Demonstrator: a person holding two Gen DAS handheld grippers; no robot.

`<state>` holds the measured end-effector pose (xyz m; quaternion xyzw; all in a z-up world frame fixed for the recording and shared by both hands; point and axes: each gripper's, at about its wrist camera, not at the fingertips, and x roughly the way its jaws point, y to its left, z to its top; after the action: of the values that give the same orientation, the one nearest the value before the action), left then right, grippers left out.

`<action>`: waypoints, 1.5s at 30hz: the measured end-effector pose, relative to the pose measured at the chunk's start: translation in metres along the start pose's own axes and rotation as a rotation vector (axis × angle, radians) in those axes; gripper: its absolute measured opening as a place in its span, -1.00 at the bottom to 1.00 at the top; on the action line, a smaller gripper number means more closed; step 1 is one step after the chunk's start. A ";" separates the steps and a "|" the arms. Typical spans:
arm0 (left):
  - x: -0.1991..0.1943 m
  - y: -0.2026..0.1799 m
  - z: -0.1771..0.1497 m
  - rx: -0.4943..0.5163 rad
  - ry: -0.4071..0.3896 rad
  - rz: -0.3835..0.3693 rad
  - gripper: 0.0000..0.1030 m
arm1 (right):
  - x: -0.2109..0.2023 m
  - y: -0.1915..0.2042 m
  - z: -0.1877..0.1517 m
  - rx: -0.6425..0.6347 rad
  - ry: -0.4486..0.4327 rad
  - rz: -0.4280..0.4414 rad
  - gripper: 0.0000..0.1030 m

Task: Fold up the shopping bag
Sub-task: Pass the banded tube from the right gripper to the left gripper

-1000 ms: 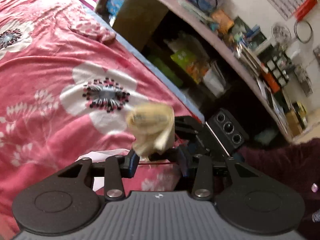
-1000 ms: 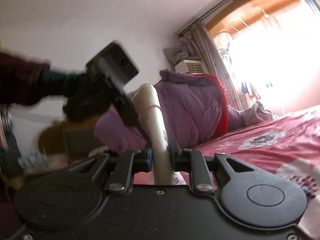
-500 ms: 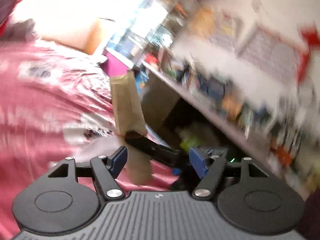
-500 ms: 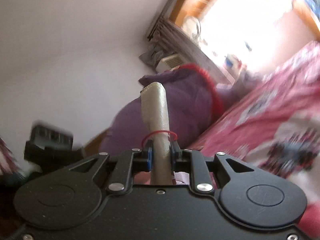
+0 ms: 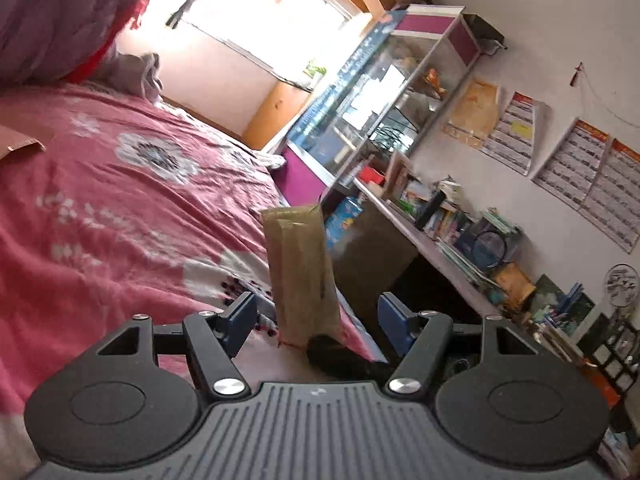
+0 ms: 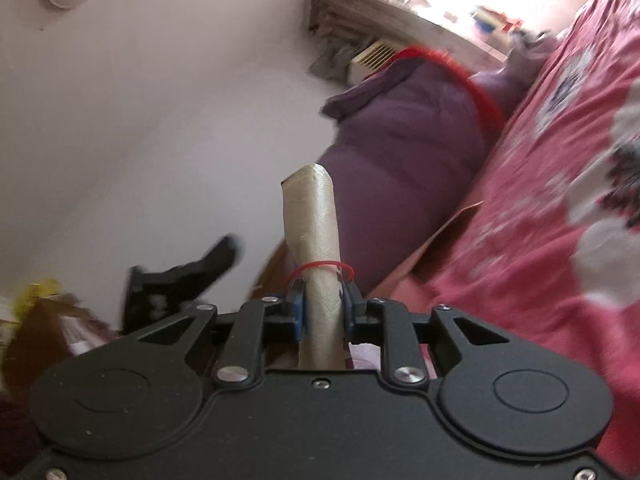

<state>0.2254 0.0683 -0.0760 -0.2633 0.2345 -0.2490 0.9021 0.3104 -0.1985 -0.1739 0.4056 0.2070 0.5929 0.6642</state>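
Rolled bag upright between two sets of tongs

Left tongs [image 5: 316, 316]: wide, closing in, blue pads clear of the bag [image 5: 299, 276] on both sides. Bag folded into a narrow tan strip, long axis running straight out ahead, over the pink bed [image 5: 100, 208]. Right tongs [image 6: 323, 304]: narrow, clamped on the bag's lower end beside a red rubber band [image 6: 320, 267]. Free upper end nearest the left.

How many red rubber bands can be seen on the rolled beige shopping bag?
1. The thin red rubber band circles the rolled beige shopping bag just above the right hand-held gripper clamping it. Others may be hidden lower down.
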 end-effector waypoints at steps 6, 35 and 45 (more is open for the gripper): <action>-0.008 0.005 -0.010 -0.028 -0.032 -0.056 -0.53 | 0.000 0.002 -0.003 0.047 0.045 0.079 -0.51; -0.030 0.025 0.056 0.059 -0.015 0.137 -0.55 | -0.030 -0.006 0.016 -0.163 -0.074 -0.625 0.97; 0.034 0.041 0.053 0.181 0.261 0.337 0.17 | -0.025 -0.015 0.019 -0.128 -0.087 -0.656 0.99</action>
<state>0.2943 0.0977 -0.0700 -0.1041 0.3666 -0.1469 0.9128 0.3290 -0.2277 -0.1799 0.2995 0.2604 0.3415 0.8520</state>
